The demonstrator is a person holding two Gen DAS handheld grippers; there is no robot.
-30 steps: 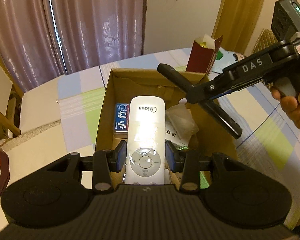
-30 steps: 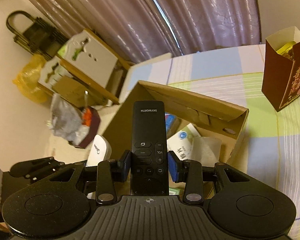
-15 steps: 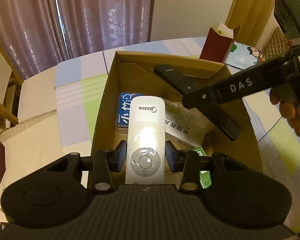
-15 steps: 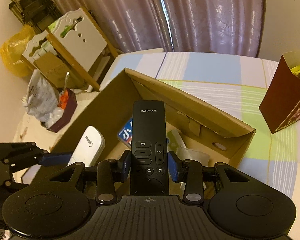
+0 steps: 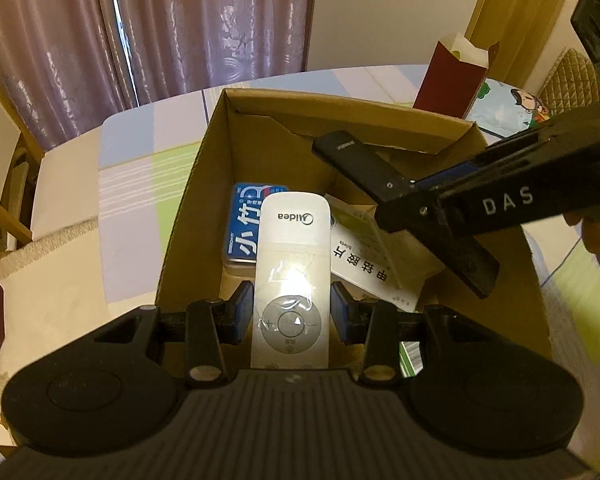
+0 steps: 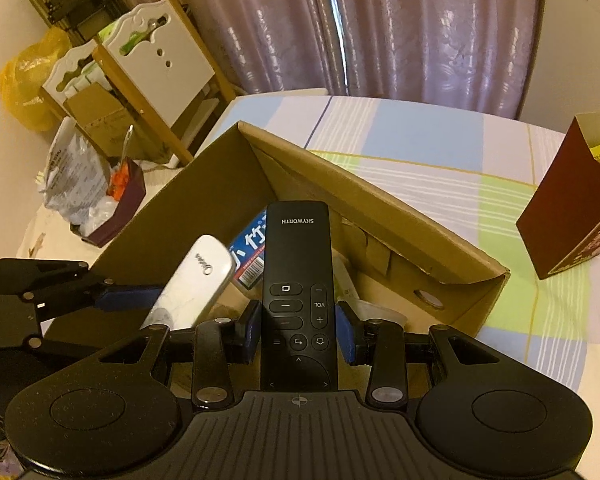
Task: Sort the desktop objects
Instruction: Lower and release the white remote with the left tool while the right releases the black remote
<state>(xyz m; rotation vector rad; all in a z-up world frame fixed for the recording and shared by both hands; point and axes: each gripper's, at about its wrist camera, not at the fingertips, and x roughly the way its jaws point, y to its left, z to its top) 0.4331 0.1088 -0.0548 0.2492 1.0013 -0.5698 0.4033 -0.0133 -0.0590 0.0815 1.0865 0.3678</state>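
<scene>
I hold the white remote (image 5: 291,276) clamped at its sides in the left hand-held gripper (image 5: 291,316) and the black remote (image 6: 298,296) likewise in the right hand-held gripper (image 6: 298,330), both poised over the open cardboard box (image 5: 188,216), black at 2 o'clock of white, presumably for release inside beside the blue packet (image 5: 242,232).

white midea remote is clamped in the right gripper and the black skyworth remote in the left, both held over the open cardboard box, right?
Not quite: the sides are swapped. The left wrist view shows the white Midea remote clamped in the left gripper, and the right wrist view shows the black Skyworth remote clamped in the right gripper. Both are held over the open brown cardboard box.
</scene>
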